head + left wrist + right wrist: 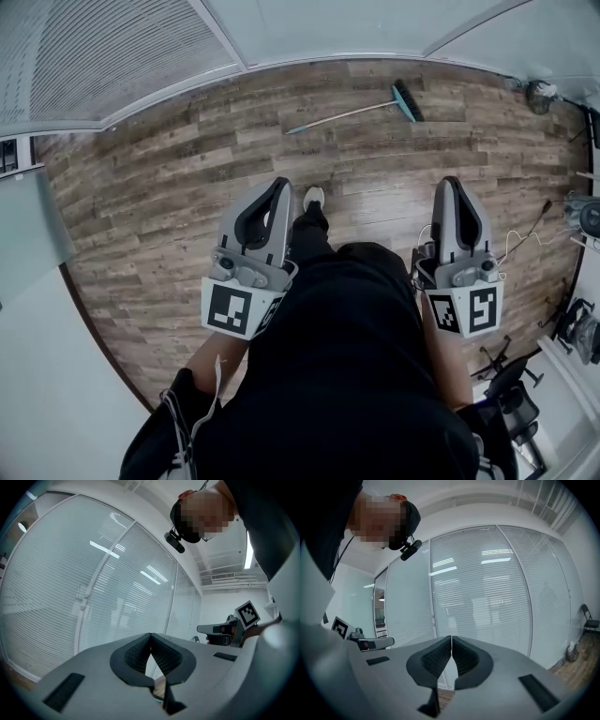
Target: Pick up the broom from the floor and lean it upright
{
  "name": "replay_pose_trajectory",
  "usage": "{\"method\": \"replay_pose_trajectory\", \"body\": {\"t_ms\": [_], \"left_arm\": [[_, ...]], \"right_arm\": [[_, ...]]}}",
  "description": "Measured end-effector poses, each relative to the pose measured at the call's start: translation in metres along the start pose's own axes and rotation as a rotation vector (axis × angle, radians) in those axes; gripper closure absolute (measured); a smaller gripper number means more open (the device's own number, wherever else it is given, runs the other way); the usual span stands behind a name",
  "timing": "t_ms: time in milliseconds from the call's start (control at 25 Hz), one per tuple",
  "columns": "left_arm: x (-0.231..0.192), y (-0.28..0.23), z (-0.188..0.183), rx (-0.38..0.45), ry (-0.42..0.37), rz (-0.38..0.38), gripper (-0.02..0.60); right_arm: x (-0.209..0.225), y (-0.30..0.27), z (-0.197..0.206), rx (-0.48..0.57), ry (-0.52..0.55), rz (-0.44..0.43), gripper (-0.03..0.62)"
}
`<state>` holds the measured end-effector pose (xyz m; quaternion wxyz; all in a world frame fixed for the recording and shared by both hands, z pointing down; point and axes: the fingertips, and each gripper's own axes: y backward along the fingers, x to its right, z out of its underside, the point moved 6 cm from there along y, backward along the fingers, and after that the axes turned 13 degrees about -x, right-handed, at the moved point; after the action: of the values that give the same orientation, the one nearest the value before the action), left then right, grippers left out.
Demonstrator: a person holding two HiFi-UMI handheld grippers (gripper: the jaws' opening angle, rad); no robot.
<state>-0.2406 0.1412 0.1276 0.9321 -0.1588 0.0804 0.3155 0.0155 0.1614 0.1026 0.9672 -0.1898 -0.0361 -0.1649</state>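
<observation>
Wood floor (159,197) runs to a glass wall (112,56) with blinds along its far edge. At the left, the left gripper (280,185) is held level in front of the person, its jaws clenched tip to tip with nothing between them. A shoe (313,197) shows just beside it, toward the middle. The broom (349,114) lies flat near the floor's far edge, close to the wall and well ahead of both grippers. Its thin handle points left and its teal head (407,101) is at the right end. At the right, the right gripper (452,181) is likewise clenched and empty, tipped slightly down. Cables and chair bases crowd the floor's right edge.

The step in hand looks like the approach, with nothing yet grasped. To do it well, I would get close enough that the handle sits within easy reach, then open one gripper before lowering it. The jaws should come down square across the handle, somewhere near its middle or a little toward the head, so the weight balances. A thin round handle on smooth planks may roll or slip, so the pads should close centred and firm. The other gripper could take the handle further along to steer it upright, head on the floor, top resting against the wall
</observation>
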Motion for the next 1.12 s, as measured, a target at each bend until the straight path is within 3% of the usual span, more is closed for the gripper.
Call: {"method": "replay_pose_trajectory", "body": {"t_ms": [200, 320, 600, 880, 1120], "left_arm": [[0.0, 0.011, 0.005, -0.002, -0.007, -0.031, 0.563], [0.005, 0.022, 0.004, 0.004, -0.062, -0.055, 0.563], [-0.02, 0.03, 0.007, -0.002, -0.05, -0.173, 0.563], [-0.004, 0.007, -0.001, 0.0, -0.072, -0.175, 0.563], [0.009, -0.003, 0.011, -0.02, -0.01, -0.179, 0.563]], "right_arm": [[-0.009, 0.007, 0.012, -0.012, 0.001, -0.021, 0.574], [-0.012, 0.012, 0.016, -0.021, 0.07, -0.002, 0.574], [-0.023, 0.017, 0.01, 0.026, 0.165, -0.069, 0.574], [0.027, 0.023, 0.02, -0.026, 0.231, 0.031, 0.574], [0.022, 0.005, 0.006, 0.032, 0.307, -0.062, 0.574]]}}
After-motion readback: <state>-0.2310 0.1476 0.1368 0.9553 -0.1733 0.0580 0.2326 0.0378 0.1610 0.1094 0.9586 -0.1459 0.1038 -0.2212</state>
